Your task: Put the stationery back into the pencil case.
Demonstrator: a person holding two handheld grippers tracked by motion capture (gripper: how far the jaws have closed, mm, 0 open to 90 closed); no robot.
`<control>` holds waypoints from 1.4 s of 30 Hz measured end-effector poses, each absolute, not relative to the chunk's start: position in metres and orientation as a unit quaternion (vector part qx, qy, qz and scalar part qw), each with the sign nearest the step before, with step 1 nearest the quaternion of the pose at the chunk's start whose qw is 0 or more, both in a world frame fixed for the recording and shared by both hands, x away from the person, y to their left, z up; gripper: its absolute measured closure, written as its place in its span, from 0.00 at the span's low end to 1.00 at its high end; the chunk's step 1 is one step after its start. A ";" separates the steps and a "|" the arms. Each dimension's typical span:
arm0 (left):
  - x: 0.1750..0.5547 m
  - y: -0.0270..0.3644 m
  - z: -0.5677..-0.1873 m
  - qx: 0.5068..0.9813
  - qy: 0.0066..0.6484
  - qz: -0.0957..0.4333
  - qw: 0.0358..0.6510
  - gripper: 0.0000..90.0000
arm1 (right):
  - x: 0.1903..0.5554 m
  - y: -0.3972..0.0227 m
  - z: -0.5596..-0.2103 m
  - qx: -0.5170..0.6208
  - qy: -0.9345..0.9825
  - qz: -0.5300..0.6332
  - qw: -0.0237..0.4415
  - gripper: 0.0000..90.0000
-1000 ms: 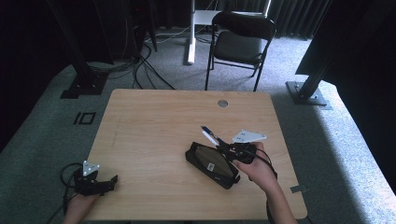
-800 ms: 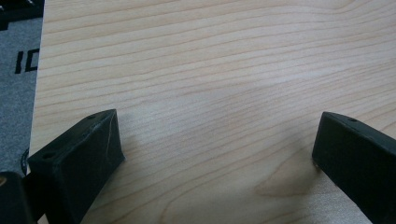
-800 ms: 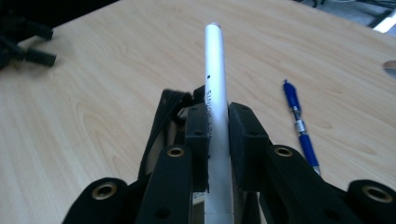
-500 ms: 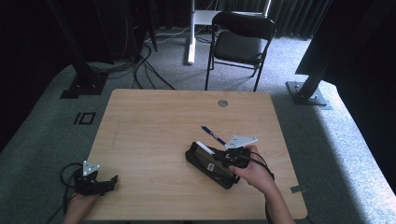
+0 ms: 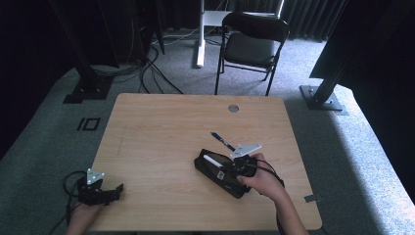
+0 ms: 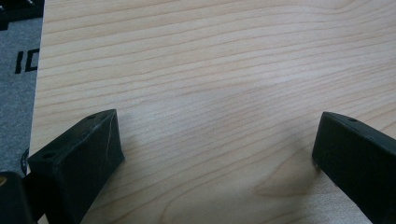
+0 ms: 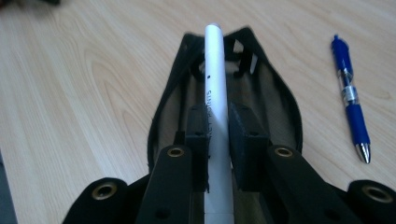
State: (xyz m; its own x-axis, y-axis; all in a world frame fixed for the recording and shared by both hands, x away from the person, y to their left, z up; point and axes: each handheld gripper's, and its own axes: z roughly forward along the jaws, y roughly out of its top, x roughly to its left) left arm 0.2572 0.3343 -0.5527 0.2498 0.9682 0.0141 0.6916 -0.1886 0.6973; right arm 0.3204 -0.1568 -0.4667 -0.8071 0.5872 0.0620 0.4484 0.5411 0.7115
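You're putting the white pen (image 7: 215, 93) into the black pencil case (image 7: 280, 107).
Right gripper (image 7: 218, 140) jaws clamp it over the open case, centre frame; lower, then release. Left gripper (image 5: 100, 191) jaws wide, empty, at the bench (image 5: 161, 132) corner.

right hand-held gripper (image 5: 226, 170) | lowered, white pen (image 7: 215, 88) (clamped) | over black pouch (image 5: 211, 169)

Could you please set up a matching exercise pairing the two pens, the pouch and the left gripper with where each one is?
1. white pen
2. blue pen
3. black pouch
4. left gripper

a. lying loose on the table beside the pouch
b. open-jawed at the table's near left corner
c. clamped in the right gripper
d. lying open under the held pen

Pairs: 1-c, 2-a, 3-d, 4-b
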 end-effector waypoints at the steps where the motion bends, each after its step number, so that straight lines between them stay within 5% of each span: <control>1: 0.257 0.334 -0.553 0.734 0.565 0.236 0.293 0.02 | 0.321 -0.157 -0.468 0.299 0.872 0.377 0.091 0.87; 42: 0.257 0.334 -0.553 0.734 0.565 0.236 0.293 0.02 | 0.334 -0.127 -0.489 0.303 0.901 0.304 0.058 0.87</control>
